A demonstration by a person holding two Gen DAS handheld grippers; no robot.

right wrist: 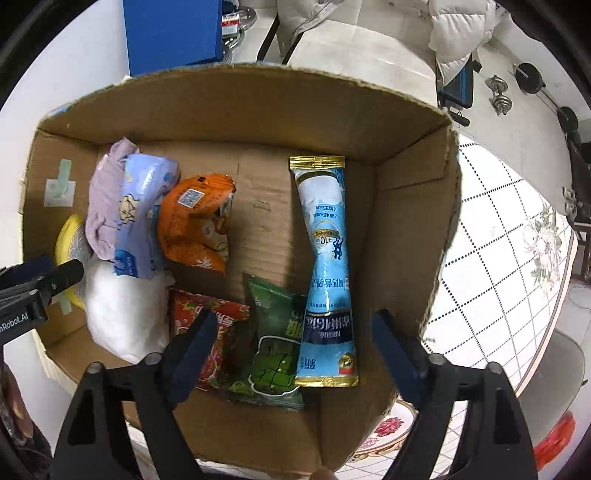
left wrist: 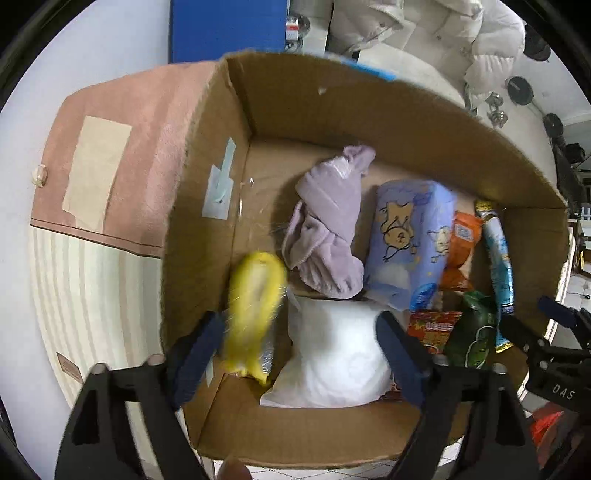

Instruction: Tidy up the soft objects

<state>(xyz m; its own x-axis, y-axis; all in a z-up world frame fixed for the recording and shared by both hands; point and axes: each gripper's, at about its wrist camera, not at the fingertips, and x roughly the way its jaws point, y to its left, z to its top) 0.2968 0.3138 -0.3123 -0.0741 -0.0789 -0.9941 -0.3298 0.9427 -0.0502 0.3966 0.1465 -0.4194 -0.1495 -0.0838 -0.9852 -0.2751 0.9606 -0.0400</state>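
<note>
From the left wrist camera, the left gripper (left wrist: pixel 299 354) hangs over the near left part of the brown cardboard box (left wrist: pixel 332 110), jaws spread wide and holding nothing. A blurred yellow fuzzy soft toy (left wrist: pixel 253 310) sits at about 10 o'clock from the gripper's centre, just inside the left finger and against the box's left wall; the blur suggests it may be falling, though I cannot be sure. Its long axis runs roughly 12 to 6. A white plastic-wrapped soft pack (left wrist: pixel 332 358) lies directly between the fingers, with a lilac fleece cloth bundle (left wrist: pixel 328 229) at 12 o'clock and a pale blue printed tissue pack (left wrist: pixel 410 240) at 1 o'clock. The left hand is clearly the nearer one to the toy.

From the right wrist camera, the right gripper (right wrist: pixel 295 350) is also released and empty, over the box's near right side. Below it lie a red snack packet (right wrist: pixel 218 332), a green snack packet (right wrist: pixel 277 347) and a long light-blue sachet (right wrist: pixel 327 273), lengthwise 12 to 6; an orange snack bag (right wrist: pixel 195 221) sits at 11 o'clock.

The box rests on a white dotted-grid tablecloth (right wrist: pixel 498 240); beyond are a pink towel (left wrist: pixel 122 147) and a cream puffer jacket (left wrist: pixel 443 33).
</note>
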